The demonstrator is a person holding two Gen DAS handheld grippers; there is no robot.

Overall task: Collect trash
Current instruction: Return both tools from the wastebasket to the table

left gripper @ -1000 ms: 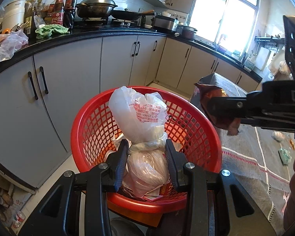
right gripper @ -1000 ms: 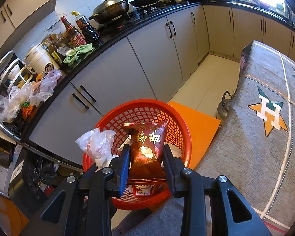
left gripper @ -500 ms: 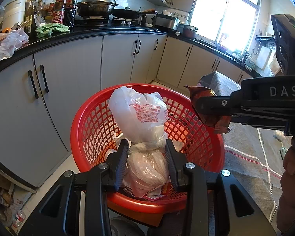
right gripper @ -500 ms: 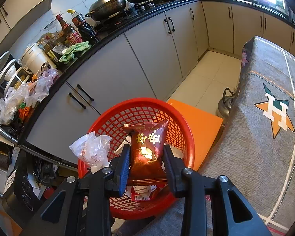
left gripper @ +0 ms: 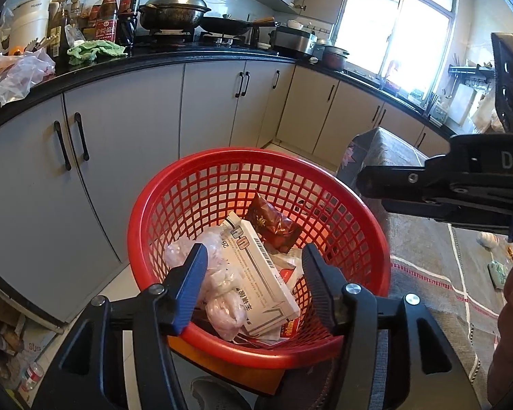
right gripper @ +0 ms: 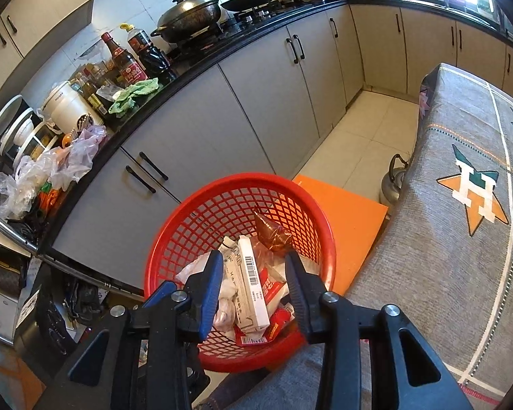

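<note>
Red mesh basket (left gripper: 359, 239) with white bag (left gripper: 219, 283), carton (left gripper: 256, 270), brown-red wrapper (left gripper: 273, 227) inside

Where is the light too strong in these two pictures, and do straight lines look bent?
Left wrist view: the window is washed out white, and the counter edge bows in a curve. Right wrist view: glare sits at the top right corner by the sink side, the cabinets lean and curve, yet the red basket stays sharp.

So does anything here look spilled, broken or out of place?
Nothing spilled or broken. The trash sits inside the red basket: a white carton lying tilted, a dark red snack wrapper and a knotted plastic bag. Oddest is a metal kettle standing on the floor beside the table.
</note>
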